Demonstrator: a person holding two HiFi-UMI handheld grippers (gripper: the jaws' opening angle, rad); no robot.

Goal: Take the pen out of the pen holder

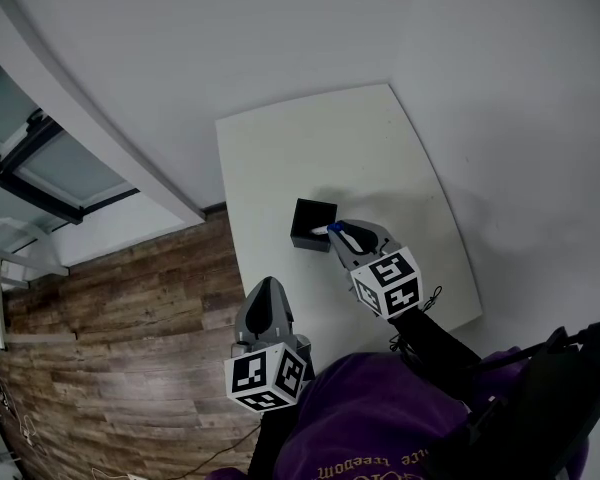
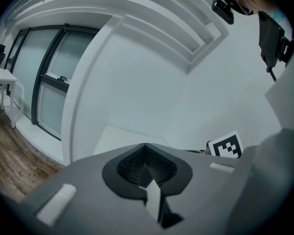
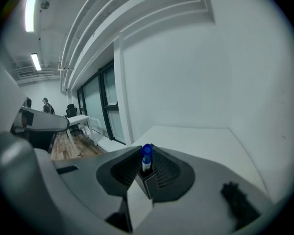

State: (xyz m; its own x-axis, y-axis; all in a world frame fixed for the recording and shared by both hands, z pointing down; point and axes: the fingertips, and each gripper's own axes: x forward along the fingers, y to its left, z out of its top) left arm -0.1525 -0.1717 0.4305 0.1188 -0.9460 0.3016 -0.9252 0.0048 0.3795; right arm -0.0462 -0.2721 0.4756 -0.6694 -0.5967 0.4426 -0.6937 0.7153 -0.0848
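A black square pen holder (image 1: 311,224) stands in the middle of the white table (image 1: 380,148). My right gripper (image 1: 338,231) is just right of the holder's rim and is shut on a pen with a blue cap (image 1: 334,228). In the right gripper view the pen (image 3: 146,155) pokes out between the closed jaws of the right gripper (image 3: 146,169); the holder does not show there. My left gripper (image 1: 268,288) hangs at the table's left front edge, shut and empty. In the left gripper view the left gripper (image 2: 145,168) points at the wall.
The white table sits in a corner between white walls (image 1: 280,38). Wood floor (image 1: 130,318) lies to its left, with a glass partition (image 1: 50,168) beyond. A white desk and office chair (image 3: 78,119) stand far off in the right gripper view.
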